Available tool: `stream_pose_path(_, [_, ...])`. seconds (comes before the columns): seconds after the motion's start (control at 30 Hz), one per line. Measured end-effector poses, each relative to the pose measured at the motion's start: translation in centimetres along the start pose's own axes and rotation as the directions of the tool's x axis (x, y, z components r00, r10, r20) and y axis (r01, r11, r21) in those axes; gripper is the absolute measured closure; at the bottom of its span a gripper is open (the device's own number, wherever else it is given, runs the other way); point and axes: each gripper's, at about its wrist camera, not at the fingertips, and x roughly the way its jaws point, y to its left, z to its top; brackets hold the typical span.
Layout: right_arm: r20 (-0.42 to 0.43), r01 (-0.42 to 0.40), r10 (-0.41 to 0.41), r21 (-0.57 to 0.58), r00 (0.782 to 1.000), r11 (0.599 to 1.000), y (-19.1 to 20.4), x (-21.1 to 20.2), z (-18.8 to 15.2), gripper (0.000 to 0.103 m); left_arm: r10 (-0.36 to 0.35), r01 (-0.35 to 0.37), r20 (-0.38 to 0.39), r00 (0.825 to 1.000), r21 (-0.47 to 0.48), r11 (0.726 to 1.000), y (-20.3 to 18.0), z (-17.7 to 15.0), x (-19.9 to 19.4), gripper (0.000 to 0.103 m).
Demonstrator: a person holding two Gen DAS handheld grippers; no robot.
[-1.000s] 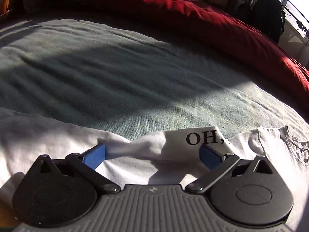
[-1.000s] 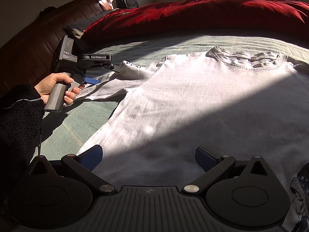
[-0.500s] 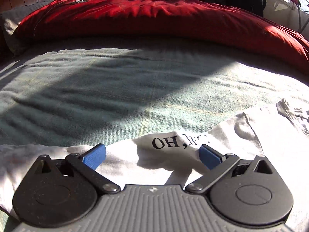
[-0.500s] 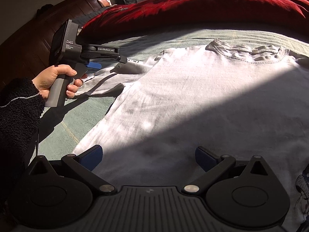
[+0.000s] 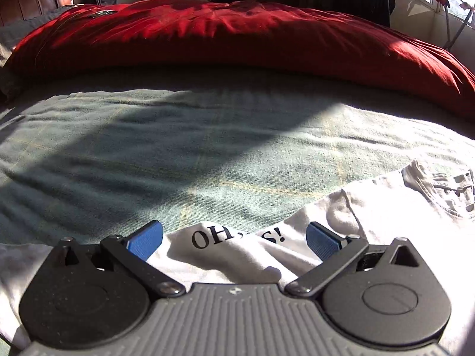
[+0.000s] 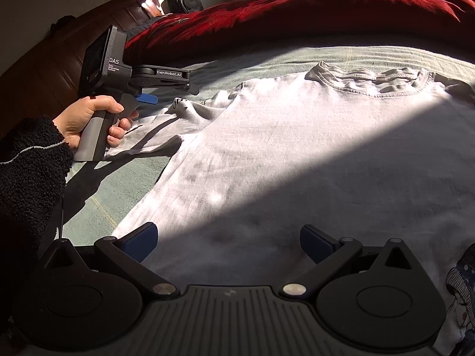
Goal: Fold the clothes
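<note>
White T-shirt (image 6: 297, 154) lies spread across the centre of the frame on the bed (image 6: 124, 195). Left claw (image 5: 234, 238) gapes above its sleeve (image 5: 237, 246); right claw (image 6: 228, 240) gapes over the hem.

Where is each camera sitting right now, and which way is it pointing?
Left wrist: on the open left gripper, low over the sleeve, facing the red duvet; no body shows.
Right wrist: on the open right gripper, above the shirt hem, facing the collar; the left hand shows.
Shared: shirt, sleeve, duvet, green blanket.
</note>
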Motion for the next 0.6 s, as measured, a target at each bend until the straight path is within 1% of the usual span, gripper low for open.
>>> stream_pose_path(0.03, [-0.002, 0.000, 0.000, -0.004, 1.000, 1.000, 0.1, 0.1, 0.0, 0.000, 0.004, -0.003, -0.027, 1.000, 0.029, 1.000, -0.7, 0.0, 0.8, 0.001])
stream_pose_path(0.07, [-0.003, -0.003, 0.003, -0.006, 1.000, 1.000, 0.1, 0.1, 0.0, 0.000, 0.038, -0.036, -0.047, 0.998, 0.053, 0.998, -1.5, 0.0, 1.6, 0.001])
stream_pose_path(0.1, [-0.003, -0.006, 0.006, -0.008, 1.000, 1.000, 0.1, 0.1, 0.0, 0.000, 0.068, -0.065, -0.047, 0.997, 0.062, 0.996, -1.9, 0.0, 2.4, 0.000])
stream_pose_path(0.17, [-0.003, -0.006, 0.006, -0.006, 1.000, 1.000, 0.0, 0.1, 0.0, 0.000, 0.084, -0.083, -0.016, 0.996, 0.033, 0.996, -2.0, 0.4, 3.5, 0.000])
stream_pose_path(0.23, [-0.005, -0.006, 0.006, 0.001, 1.000, 1.000, -0.2, 0.2, 0.0, 0.000, 0.093, -0.093, -0.010, 0.996, -0.009, 0.996, -1.8, 1.2, 4.5, 0.000])
stream_pose_path(0.3, [-0.002, -0.005, 0.005, 0.008, 1.000, 1.000, -0.4, 0.2, 0.0, 0.000, 0.115, -0.115, -0.001, 0.993, -0.026, 0.993, -1.9, 1.9, 4.6, 0.000])
stream_pose_path(0.37, [0.002, -0.005, 0.005, 0.012, 1.000, 1.000, -0.6, 0.1, 0.1, 0.000, 0.134, -0.133, 0.016, 0.991, -0.021, 0.991, -1.9, 2.5, 3.6, 0.001])
stream_pose_path(0.43, [0.007, -0.001, 0.001, 0.015, 1.000, 1.000, -0.6, -0.1, 0.1, 0.000, 0.125, -0.125, 0.066, 0.990, -0.004, 0.992, -1.3, 2.8, 1.4, 0.001])
stream_pose_path(0.47, [0.010, 0.000, -0.001, 0.015, 1.000, 1.000, -0.6, -0.2, 0.1, 0.000, 0.124, -0.124, 0.080, 0.989, -0.005, 0.992, -0.5, 2.8, 0.3, 0.001])
stream_pose_path(0.6, [0.021, -0.008, 0.008, 0.009, 1.000, 1.000, -0.3, -0.7, 0.1, 0.000, 0.134, -0.130, 0.089, 0.987, -0.045, 0.990, 3.6, 2.0, -3.6, 0.001])
